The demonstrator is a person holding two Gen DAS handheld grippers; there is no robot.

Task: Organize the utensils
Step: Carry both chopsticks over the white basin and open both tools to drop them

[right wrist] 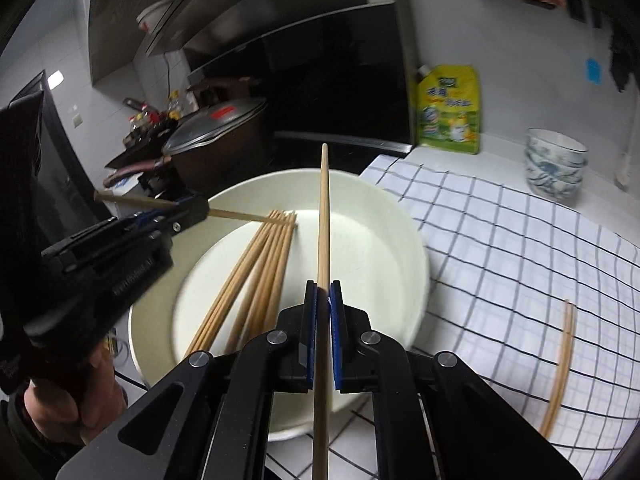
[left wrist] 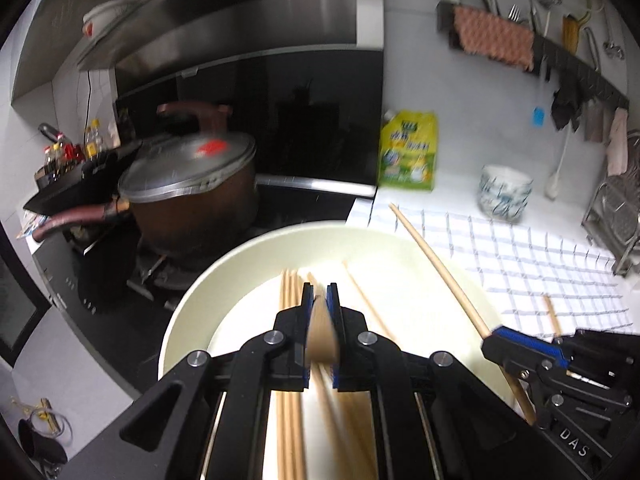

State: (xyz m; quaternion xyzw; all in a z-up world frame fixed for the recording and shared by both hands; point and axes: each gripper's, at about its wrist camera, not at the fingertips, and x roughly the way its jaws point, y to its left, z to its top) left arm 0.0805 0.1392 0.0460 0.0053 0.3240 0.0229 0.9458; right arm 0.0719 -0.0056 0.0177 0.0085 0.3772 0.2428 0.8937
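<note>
Pinching one chopstick (right wrist: 323, 216) in my right gripper (right wrist: 323, 292) and another (right wrist: 236, 213) in my left gripper (left wrist: 320, 294), I hold both above the cream bowl (right wrist: 400, 216). They seem light, stiff and smooth; I judge a mid-shaft grip steadiest.

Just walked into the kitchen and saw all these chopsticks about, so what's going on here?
A person with a handheld gripper in each hand is gathering wooden chopsticks into a large cream bowl. The left gripper has its jaws shut on one chopstick over the bowl, and the right gripper is shut on another chopstick, held out above it. A bundle of chopsticks already lies inside. Two loose chopsticks lie on the checked cloth beside the bowl.
</note>
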